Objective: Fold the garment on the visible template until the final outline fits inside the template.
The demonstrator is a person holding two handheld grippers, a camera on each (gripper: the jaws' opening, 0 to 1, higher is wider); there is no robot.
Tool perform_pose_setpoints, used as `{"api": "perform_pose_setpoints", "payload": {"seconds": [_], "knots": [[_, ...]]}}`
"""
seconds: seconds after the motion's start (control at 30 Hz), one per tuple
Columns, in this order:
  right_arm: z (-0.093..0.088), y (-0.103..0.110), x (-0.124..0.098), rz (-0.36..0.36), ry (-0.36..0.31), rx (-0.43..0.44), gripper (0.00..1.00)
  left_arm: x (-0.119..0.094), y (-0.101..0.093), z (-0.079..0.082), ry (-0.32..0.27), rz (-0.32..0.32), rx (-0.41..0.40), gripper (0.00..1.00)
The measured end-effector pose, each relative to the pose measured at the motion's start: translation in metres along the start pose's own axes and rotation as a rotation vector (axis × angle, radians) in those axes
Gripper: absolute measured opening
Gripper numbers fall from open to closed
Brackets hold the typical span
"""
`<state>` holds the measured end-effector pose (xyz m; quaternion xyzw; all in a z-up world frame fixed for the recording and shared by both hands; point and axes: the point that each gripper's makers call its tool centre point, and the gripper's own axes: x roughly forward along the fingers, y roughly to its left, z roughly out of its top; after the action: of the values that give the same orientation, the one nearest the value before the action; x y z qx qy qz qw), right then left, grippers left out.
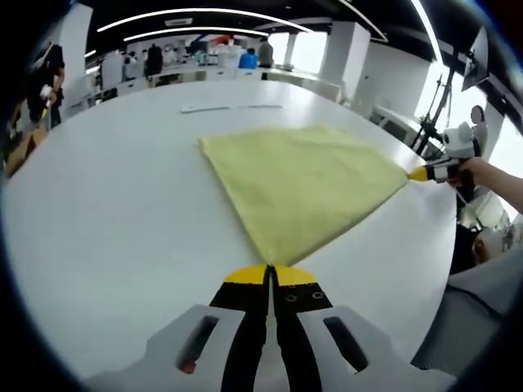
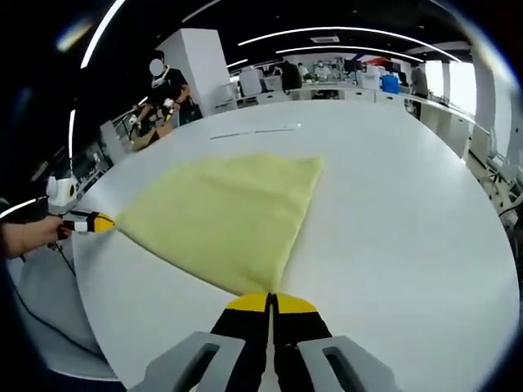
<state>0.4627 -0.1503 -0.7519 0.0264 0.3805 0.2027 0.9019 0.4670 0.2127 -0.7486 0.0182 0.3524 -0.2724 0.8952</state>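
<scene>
A pale yellow garment (image 1: 306, 184) lies spread flat on the white table (image 1: 114, 204). My left gripper (image 1: 270, 275) is shut on its near corner, the yellow-tipped jaws pressed together. At the right of the left gripper view, my right gripper (image 1: 422, 173) pinches another corner, held by a hand. In the right gripper view the garment (image 2: 229, 216) fans out from my right gripper (image 2: 270, 302), shut on its corner. There the left gripper (image 2: 96, 220) holds the far left corner. Faint template lines (image 1: 230, 107) mark the table beyond the cloth.
The table's edge (image 1: 441, 269) runs close by on the right of the left gripper view. People stand at desks in the background (image 2: 167, 94). A tripod stand (image 1: 433, 122) rises past the table. Bare tabletop (image 2: 409, 212) stretches right of the garment.
</scene>
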Motion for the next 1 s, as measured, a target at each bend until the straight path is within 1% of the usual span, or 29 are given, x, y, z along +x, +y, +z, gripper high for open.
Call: {"api": "perform_pose_setpoints", "payload": {"seconds": [0.6,0.63,0.67,0.83,1.0], "knots": [[-0.0044,0.0026,-0.0034,0.003,0.003,0.014,0.00,-0.0034,-0.0017,-0.0053,0.010,0.005,-0.005,0.00],[-0.0046,0.0024,-0.0032,0.003,0.004,0.025,0.00,-0.0034,-0.0015,-0.0054,0.009,0.005,-0.005,0.00],[-0.0043,0.0019,-0.0030,0.003,0.005,0.056,0.00,-0.0033,-0.0015,-0.0054,0.009,0.005,-0.002,0.00],[-0.0037,0.0024,-0.0029,0.000,0.008,0.042,0.00,-0.0029,-0.0009,-0.0038,0.004,0.017,0.019,0.00],[-0.0047,0.0031,-0.0034,-0.001,0.022,0.022,0.00,-0.0022,-0.0001,-0.0019,-0.003,0.022,0.020,0.00]]}}
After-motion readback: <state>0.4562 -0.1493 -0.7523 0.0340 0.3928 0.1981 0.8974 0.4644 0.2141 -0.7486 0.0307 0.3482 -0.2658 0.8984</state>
